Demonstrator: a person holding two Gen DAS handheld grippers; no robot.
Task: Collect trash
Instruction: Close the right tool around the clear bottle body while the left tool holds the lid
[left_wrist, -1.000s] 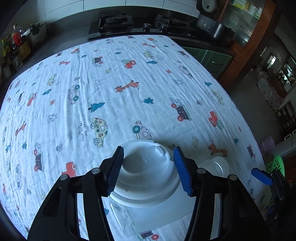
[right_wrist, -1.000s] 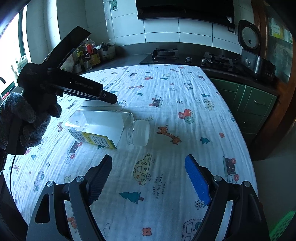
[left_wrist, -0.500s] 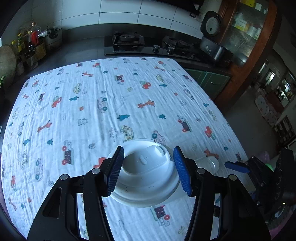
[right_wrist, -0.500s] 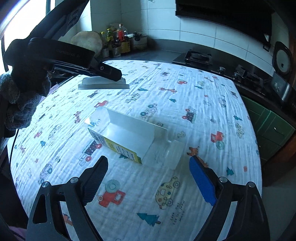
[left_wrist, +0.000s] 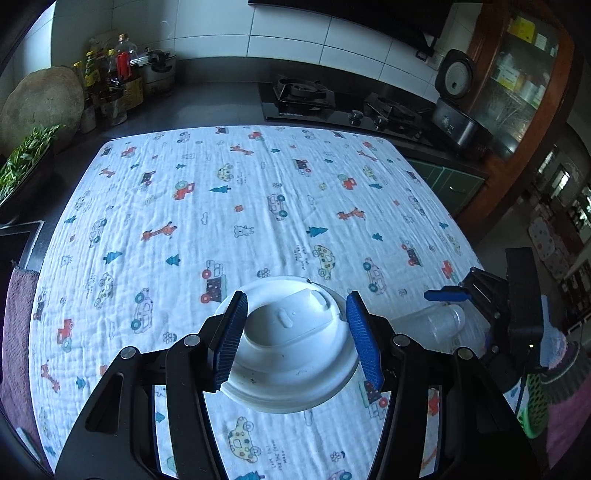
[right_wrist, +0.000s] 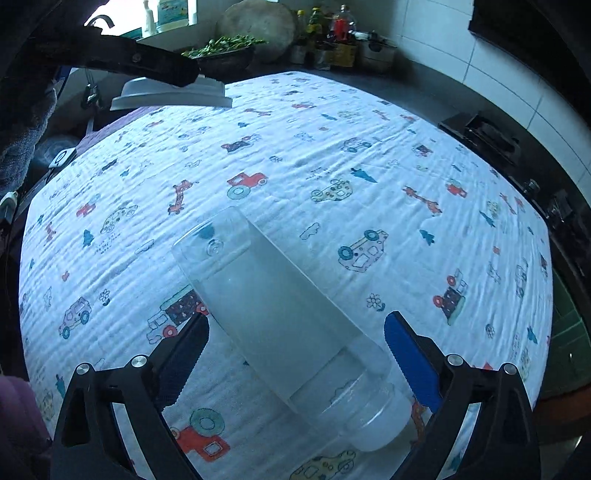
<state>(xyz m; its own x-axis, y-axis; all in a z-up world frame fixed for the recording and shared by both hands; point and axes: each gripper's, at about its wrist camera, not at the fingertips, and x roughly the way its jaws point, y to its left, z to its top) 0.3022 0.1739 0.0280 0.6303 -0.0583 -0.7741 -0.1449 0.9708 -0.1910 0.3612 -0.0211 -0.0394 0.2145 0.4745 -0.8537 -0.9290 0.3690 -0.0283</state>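
Note:
A white plastic cup lid (left_wrist: 291, 354) hangs above the printed cloth (left_wrist: 258, 206), and my left gripper (left_wrist: 295, 295) is shut on its raised middle. From the right wrist view the lid (right_wrist: 173, 96) shows edge-on at the upper left, lifted off the cloth. A clear plastic bottle (right_wrist: 273, 295) lies on its side on the cloth, its white cap (right_wrist: 380, 424) toward the camera. My right gripper (right_wrist: 297, 317) straddles the bottle with its jaws opening, and neither pad touches it. The left wrist view shows the bottle (left_wrist: 432, 325) at the right, under one blue finger (left_wrist: 447, 294).
A gas hob (left_wrist: 306, 99) and a rice cooker (left_wrist: 458, 110) stand beyond the cloth's far edge. Condiment bottles (left_wrist: 118, 81) and leafy greens (left_wrist: 26, 155) sit at the back left. A green basket (left_wrist: 535, 402) is below the table's right edge.
My left gripper has lifted the lid up and away from the bottle. My right gripper has rolled, moved over the bottle and widened its jaws, so the bottle now lies between its fingers.

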